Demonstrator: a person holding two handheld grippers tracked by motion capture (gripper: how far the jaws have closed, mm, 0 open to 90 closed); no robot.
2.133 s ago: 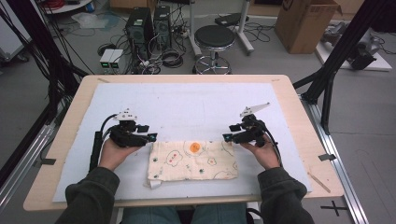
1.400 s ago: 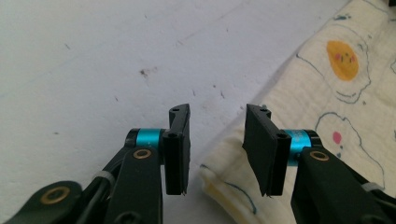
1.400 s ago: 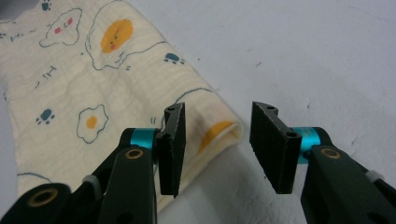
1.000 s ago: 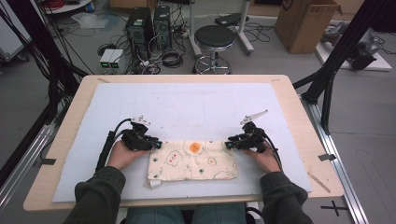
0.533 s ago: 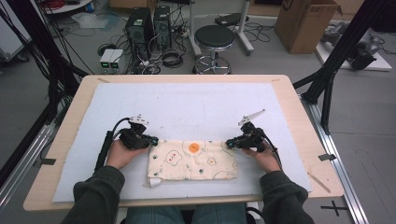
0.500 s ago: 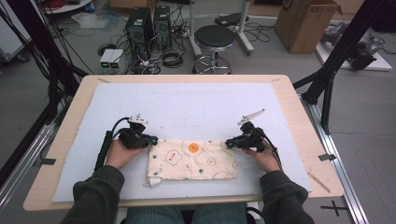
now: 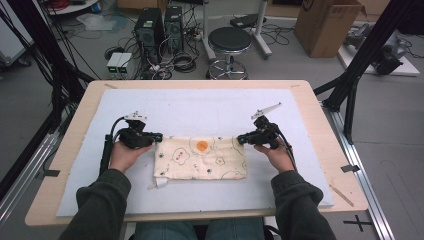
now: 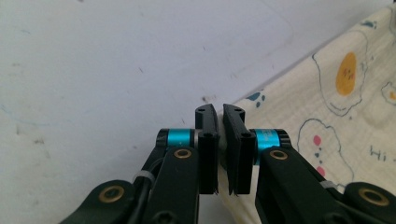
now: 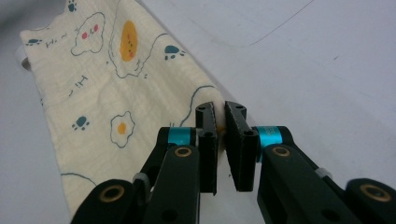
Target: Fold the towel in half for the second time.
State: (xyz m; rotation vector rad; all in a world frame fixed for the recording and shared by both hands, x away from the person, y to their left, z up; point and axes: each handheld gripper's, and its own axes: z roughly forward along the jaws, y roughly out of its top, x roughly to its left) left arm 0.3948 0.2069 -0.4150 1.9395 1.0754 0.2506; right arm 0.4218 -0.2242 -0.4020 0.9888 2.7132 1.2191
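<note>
Looking down from the high view, I have the cream printed cloth (image 7: 201, 157) lying flat on the white mat (image 7: 200, 110) that covers the bench (image 7: 70, 150), near the person's edge and roughly centred. Left claw (image 7: 156, 136) sits at the cloth's far left corner, right claw (image 7: 241, 139) at its far right corner, one hand on each. Both forearms in dark sleeves come in from the bottom. The far edge of the cloth runs straight between the two claws; a small white tag sticks out at the near left corner. Beyond the bench are a black stool (image 7: 229, 42), computer towers (image 7: 159, 25) and a cardboard box (image 7: 327, 25) on the floor.

Left gripper view: left claw (image 8: 219, 110) has just been closing, and its jaws now stand nearly together with the corner of the cloth (image 8: 327, 107) pinched between them; the fried-egg print runs off to the right over the mat (image 8: 102, 70).

Right gripper view: right claw (image 9: 220, 108) has also just been closing and is clamped on the cloth (image 9: 107, 79) at its corner, with fabric bunched in the narrow gap. The cloth stretches away to the upper left, with paw and egg prints visible, and the mat (image 9: 317, 60) lies to the right.
</note>
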